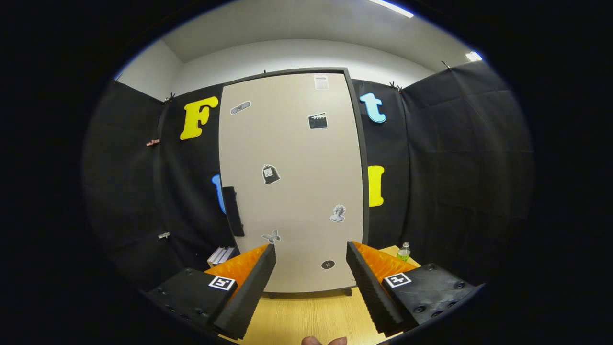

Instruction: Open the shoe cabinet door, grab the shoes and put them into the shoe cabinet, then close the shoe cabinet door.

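A white ceiling (306, 28) is seen overhead, lit by a long strip light (390, 7) and a second lamp (473, 56) further right. White upper walls (297, 55) are met below by black cloth (459, 158), which is hung on the left, far and right sides (small clips (395, 86) hold it along the top). A pale wooden floor (306, 316) is laid in the near ground. A small bottle (404, 251) stands at the far right, and some books (221, 255) are stacked at the far left.
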The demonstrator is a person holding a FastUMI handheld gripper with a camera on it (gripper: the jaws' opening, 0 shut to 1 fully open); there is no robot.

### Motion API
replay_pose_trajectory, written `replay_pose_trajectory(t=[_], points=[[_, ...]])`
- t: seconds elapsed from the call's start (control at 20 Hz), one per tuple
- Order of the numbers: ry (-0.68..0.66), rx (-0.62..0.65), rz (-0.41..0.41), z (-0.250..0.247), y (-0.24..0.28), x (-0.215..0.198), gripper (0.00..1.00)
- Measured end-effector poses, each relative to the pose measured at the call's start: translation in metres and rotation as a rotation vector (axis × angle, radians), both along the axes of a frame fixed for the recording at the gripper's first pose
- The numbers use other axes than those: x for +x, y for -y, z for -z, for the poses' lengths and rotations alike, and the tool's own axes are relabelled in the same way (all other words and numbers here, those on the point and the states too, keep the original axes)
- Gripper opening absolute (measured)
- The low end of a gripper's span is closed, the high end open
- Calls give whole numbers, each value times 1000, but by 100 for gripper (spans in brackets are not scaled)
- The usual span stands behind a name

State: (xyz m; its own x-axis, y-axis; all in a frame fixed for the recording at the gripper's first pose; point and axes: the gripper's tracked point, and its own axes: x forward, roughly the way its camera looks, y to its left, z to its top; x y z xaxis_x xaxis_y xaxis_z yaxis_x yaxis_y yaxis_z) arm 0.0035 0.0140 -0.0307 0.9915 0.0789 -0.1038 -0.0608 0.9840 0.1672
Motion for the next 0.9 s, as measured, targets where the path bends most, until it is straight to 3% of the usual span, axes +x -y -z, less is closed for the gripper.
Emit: replay_pose_trajectory(t=[0.9], points=[[-35, 6, -44, 17, -17, 24, 97]])
